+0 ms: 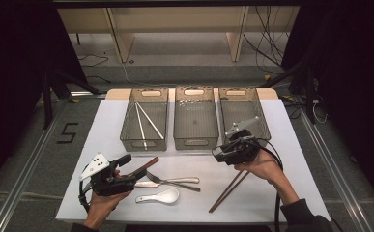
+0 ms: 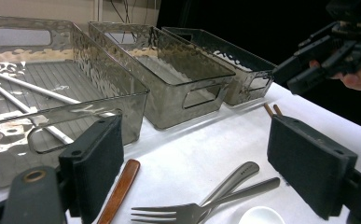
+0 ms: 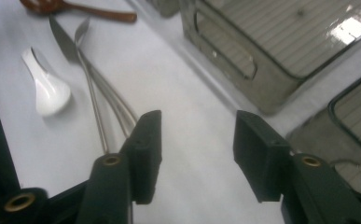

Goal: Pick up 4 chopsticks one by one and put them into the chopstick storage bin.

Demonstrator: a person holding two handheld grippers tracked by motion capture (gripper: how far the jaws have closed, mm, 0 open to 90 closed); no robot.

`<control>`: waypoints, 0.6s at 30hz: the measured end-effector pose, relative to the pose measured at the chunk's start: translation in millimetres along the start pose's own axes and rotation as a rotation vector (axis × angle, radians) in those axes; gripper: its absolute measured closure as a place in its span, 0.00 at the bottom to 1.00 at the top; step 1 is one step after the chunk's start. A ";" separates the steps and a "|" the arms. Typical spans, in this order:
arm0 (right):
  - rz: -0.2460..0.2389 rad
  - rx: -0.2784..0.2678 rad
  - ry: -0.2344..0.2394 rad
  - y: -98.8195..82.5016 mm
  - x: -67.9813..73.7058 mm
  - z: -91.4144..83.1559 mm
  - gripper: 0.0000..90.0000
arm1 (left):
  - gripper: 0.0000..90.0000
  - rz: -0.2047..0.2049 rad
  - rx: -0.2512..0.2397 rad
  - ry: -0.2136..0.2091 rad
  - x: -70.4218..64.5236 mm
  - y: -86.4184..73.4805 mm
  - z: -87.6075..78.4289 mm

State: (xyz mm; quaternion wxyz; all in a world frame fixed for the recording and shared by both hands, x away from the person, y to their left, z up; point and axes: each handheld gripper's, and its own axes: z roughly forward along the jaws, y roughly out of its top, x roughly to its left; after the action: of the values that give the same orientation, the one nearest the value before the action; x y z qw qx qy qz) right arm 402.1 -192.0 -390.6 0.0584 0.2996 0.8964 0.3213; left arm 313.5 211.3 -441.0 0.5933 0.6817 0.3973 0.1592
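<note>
Now right gripper (image 3: 194, 149) half open, nothing between jaws, bare white table (image 3: 187, 107) under them. Fork (image 3: 92, 100) and knife (image 3: 64, 44) just left of jaws, white spoon (image 3: 47, 91) farther left. Brown chopsticks (image 1: 228, 191) lie under right hand. Left gripper (image 2: 194, 163) wide open, fork tines right before it, wooden spoon (image 2: 120, 189) beside left jaw. Three grey baskets (image 1: 196, 123) beyond.

The room around is dark, and light from above falls on the white surface (image 1: 271, 145), which looks bright. The clear bins (image 2: 122, 60) show small glare spots. The right gripper view is soft and a little blurred; shadows are weak.
</note>
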 end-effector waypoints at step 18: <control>-0.112 0.159 -0.022 -36.4 -8.1 -5.4 0.40 | 0.20 -0.002 0.001 0.000 -0.3 -0.1 0.4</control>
State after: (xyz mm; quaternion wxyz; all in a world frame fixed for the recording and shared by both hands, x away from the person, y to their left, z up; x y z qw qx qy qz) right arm 388.9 -221.9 -409.2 0.0624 0.2562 0.9337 0.2422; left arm 313.6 210.7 -441.1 0.5930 0.6817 0.3980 0.1586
